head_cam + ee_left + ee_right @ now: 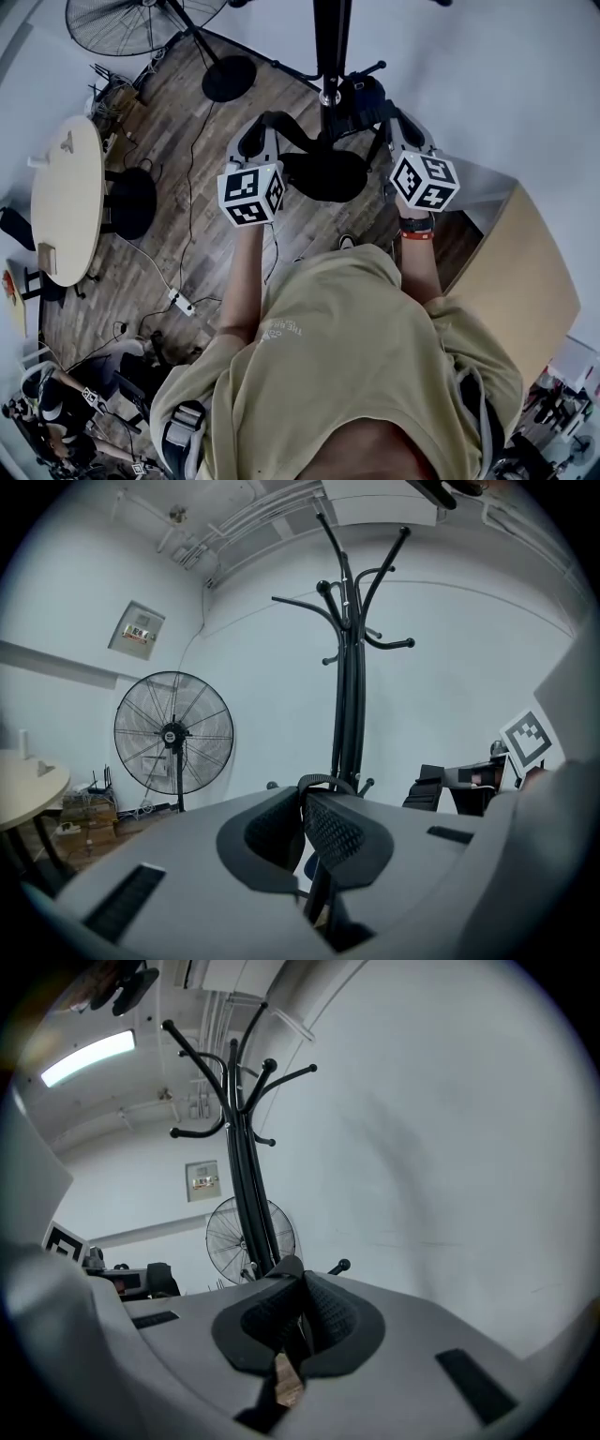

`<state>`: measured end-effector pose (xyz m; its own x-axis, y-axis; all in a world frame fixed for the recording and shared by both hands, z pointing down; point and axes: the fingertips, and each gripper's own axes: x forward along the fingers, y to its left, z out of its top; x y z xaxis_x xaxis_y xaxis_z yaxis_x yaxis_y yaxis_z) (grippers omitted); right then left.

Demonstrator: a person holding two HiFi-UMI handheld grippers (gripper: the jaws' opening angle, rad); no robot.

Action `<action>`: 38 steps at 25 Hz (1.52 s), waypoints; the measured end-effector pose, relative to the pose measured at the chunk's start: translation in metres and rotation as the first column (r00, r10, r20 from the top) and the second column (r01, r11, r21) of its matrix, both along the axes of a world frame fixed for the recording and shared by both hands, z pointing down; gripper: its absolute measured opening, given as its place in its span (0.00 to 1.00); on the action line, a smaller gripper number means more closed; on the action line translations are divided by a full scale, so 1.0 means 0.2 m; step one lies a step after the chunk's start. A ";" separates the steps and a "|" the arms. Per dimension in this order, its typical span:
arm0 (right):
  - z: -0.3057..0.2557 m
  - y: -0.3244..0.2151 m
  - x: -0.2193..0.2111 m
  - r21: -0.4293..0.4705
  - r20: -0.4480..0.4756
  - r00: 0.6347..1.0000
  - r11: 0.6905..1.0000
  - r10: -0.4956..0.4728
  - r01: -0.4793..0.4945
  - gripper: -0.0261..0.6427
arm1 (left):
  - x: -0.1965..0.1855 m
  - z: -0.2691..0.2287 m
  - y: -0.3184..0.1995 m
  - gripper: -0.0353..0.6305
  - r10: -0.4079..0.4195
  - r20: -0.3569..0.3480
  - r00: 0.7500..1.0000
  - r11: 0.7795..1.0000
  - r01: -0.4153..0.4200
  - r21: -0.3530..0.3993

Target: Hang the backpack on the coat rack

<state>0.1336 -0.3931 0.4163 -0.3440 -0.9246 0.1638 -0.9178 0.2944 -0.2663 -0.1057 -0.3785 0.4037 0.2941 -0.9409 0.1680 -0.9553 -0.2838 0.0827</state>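
Observation:
The black backpack [362,99] hangs between my two grippers, right against the pole of the black coat rack [331,37]. My left gripper [260,133] is shut on a black shoulder strap [298,129], which in the left gripper view loops over its tips as a strap [324,782]. My right gripper [401,127] is shut on the pack's other side; a fold of black fabric [285,1267] sits between its pads. The rack's curved hooks [349,592] rise well above both grippers, as do the same hooks [230,1063] in the right gripper view.
The rack's round base [323,174] lies on the wood floor just ahead of my feet. A standing fan [173,733] is to the left, its base [228,78] and cables nearby. A round table [66,197] stands farther left, a wooden cabinet [520,281] to the right.

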 end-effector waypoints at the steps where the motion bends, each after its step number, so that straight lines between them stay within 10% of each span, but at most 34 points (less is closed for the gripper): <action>1: 0.02 -0.01 0.01 -0.009 0.000 1.000 1.000 0.006 -0.006 0.07 | -0.01 0.02 -0.01 0.10 -0.006 -0.003 1.000 1.000 0.006 -0.010; 22: 0.81 0.14 0.00 -0.341 -0.063 0.998 0.939 0.027 -0.047 0.07 | -0.14 0.88 0.06 0.10 -0.042 0.038 0.998 0.935 0.053 -0.350; 38: 1.13 0.20 -0.40 -0.369 -0.100 0.970 0.913 -0.221 0.170 0.07 | 0.21 1.28 0.18 0.10 0.152 -0.039 0.988 0.882 -0.153 -0.446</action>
